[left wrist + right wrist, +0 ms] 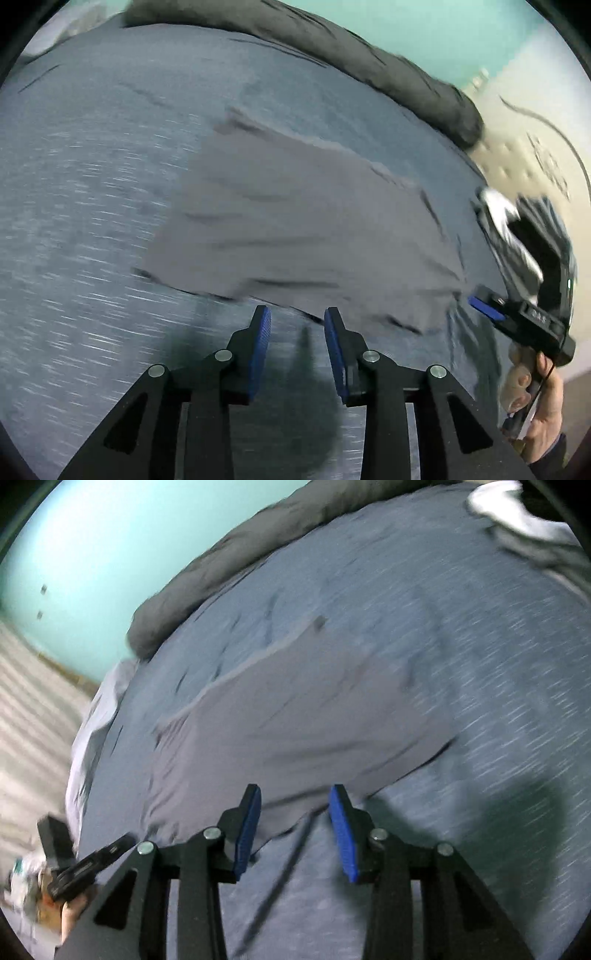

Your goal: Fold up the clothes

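Bed (92,192) fills both views: blue-grey heathered cover, streaked by motion blur. In the left wrist view a dark grey rolled blanket (388,74) runs along its far edge from 12 to 2 o'clock; in the right wrist view the same roll sits at 10–11 o'clock. Teal wall (74,554) behind it.

The garment (303,229), a plain grey-mauve cloth, lies flat on the bed at frame centre in both views (295,723), a few shallow creases, straight folded-looking far edge. Near edge sits just ahead of our tongs' tips in both cameras.

Pale bundle of fabric (517,517) on the bed at 1 o'clock in the right wrist view, too blurred to identify.

Our left tongs (297,325): jaws apart, blue pads clear, nothing between them, tips over the bare cover at the garment's near hem. Whether the right pad overlaps the hem, we can't tell.

Our right tongs (295,805): jaws apart too, no cloth pinched; garment's near edge shows in the gap behind the tips.

Left wrist view also catches the right tongs at 3–4 o'clock with the hand (543,406) on the grip; right wrist view shows the left tongs at 8 o'clock.
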A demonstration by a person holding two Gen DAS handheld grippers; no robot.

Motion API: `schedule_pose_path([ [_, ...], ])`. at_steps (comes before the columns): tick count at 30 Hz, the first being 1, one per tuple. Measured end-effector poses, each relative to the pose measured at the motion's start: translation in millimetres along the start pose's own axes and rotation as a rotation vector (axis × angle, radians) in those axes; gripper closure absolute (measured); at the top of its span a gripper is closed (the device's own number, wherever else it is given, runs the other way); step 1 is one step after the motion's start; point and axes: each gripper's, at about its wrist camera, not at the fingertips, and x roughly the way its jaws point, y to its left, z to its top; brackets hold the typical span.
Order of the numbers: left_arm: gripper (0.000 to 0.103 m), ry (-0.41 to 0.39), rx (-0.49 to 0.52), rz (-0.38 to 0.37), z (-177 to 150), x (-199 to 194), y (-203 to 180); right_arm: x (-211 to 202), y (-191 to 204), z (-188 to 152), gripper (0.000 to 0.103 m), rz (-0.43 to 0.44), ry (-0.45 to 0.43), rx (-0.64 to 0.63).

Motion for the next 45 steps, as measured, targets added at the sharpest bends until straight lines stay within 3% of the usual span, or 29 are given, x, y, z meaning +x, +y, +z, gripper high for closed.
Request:
schedule_pose_path([
  [5, 0.069, 0.037, 0.086, -0.004, -10.9, 25.1, -32.6, 27.8, 21.3, -17.2, 0.064, 0.033, 0.074, -0.026],
  [15, 0.070, 0.058, 0.140, -0.008, -4.3, 44.3, -29.8, 64.8, 40.8, -21.1, 0.064, 0.040, 0.127, -0.055],
  [16, 0.070, 0.060, 0.154, -0.006, -4.4, 46.0, -31.6, 65.2, 40.7, -21.8, 0.064, 0.043, 0.127, -0.054],
  [18, 0.083, 0.066, 0.175, -0.004, -4.4, 50.0, -35.2, 67.2, 42.9, -21.0, 0.065, 0.051, 0.123, -0.054],
  [19, 0.094, 0.067, 0.182, -0.004, -4.8, 50.5, -36.1, 68.1, 44.0, -20.8, 0.072, 0.051, 0.121, -0.060],
  [20, 0.099, 0.069, 0.189, -0.004, -5.1, 51.1, -37.1, 67.0, 44.6, -22.2, 0.077, 0.046, 0.122, -0.066],
  [22, 0.099, 0.069, 0.205, -0.003, -4.6, 50.5, -38.1, 68.4, 46.9, -23.7, 0.093, 0.028, 0.124, -0.082],
  [24, 0.100, 0.064, 0.213, -0.005, -2.9, 46.3, -37.9, 67.8, 48.4, -24.1, 0.098, 0.029, 0.123, -0.091],
  [32, 0.100, 0.050, 0.246, 0.002, -4.7, 20.8, -31.6, 43.6, 56.0, -18.5, 0.099, 0.031, 0.119, -0.139],
  [37, 0.100, 0.086, 0.248, -0.007, -13.0, 20.8, -27.4, 56.1, 51.2, -32.9, 0.099, 0.019, 0.190, -0.119],
  [45, 0.099, 0.119, 0.219, -0.008, -19.3, 30.4, -19.6, 64.3, 40.1, -35.7, 0.096, 0.041, 0.212, -0.040],
])
